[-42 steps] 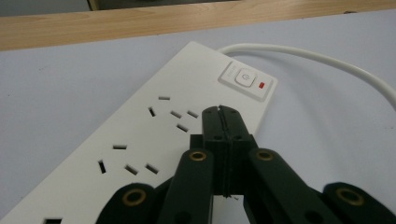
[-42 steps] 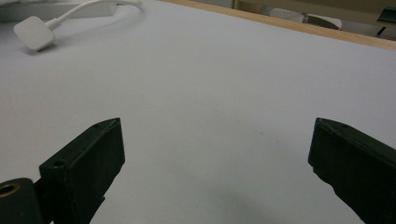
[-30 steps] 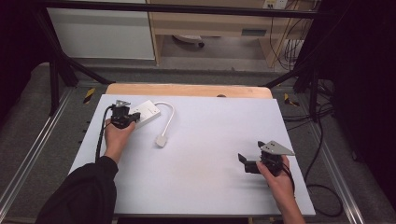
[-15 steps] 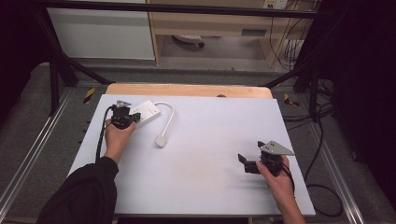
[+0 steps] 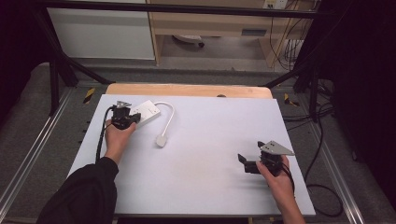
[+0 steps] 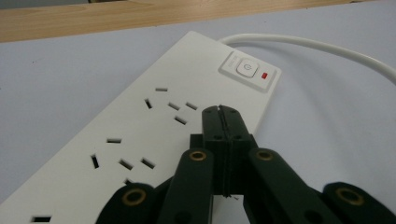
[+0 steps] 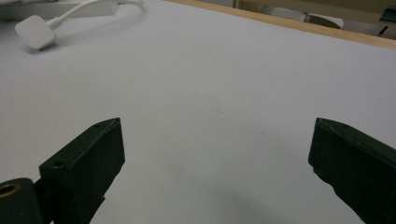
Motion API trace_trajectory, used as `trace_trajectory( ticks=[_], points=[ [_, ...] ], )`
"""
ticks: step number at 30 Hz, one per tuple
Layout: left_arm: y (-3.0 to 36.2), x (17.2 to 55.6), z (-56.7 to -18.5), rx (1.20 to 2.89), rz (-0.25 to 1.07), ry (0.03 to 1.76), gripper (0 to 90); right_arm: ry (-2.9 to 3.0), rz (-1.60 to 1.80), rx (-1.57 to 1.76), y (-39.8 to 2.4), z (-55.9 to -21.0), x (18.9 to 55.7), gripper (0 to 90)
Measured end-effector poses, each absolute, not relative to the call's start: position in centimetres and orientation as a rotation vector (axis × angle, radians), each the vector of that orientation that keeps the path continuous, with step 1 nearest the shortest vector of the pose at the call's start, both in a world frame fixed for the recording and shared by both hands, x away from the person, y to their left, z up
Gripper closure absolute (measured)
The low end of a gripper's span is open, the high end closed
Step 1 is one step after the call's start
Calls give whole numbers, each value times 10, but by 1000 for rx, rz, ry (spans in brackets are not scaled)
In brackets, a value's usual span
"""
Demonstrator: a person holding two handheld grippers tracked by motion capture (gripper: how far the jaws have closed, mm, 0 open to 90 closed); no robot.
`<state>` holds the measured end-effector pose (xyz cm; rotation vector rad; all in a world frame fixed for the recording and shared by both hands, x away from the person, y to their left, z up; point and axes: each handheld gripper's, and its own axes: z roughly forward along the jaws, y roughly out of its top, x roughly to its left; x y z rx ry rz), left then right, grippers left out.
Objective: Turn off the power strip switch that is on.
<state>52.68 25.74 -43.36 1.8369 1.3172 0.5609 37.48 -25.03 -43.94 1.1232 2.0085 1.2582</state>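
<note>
- White plastic power strip (image 6: 154, 126) lies at the far left of the surface (image 5: 210, 135), its long axis running diagonally, switch end pointing away from the person.
- Its power button (image 6: 246, 68), with a small red mark beside it, sits just beyond the left gripper (image 6: 220, 112), whose jaws are pressed together right over the strip's socket face, holding nothing.
- From the strip, a white cable (image 5: 169, 116) curves to a plug (image 5: 161, 140) lying nearer the middle.
- Well apart from the strip, the right gripper (image 5: 247, 163) rests with jaws spread wide; the left hand (image 5: 117, 137) is clearly nearer.
</note>
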Motion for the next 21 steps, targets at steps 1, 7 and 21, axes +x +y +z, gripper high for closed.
trace_trajectory(
  ticks=[1,7,21],
  points=[
    [258,527,-434,1832,558,1318,900,2008,1258,1123,-250,-439,375,41],
    [257,525,-435,1824,554,1311,900,2013,1257,1119,-250,-439,375,41],
    [256,525,-437,1816,560,1312,900,2021,1254,1114,-250,-440,375,40]
  ],
)
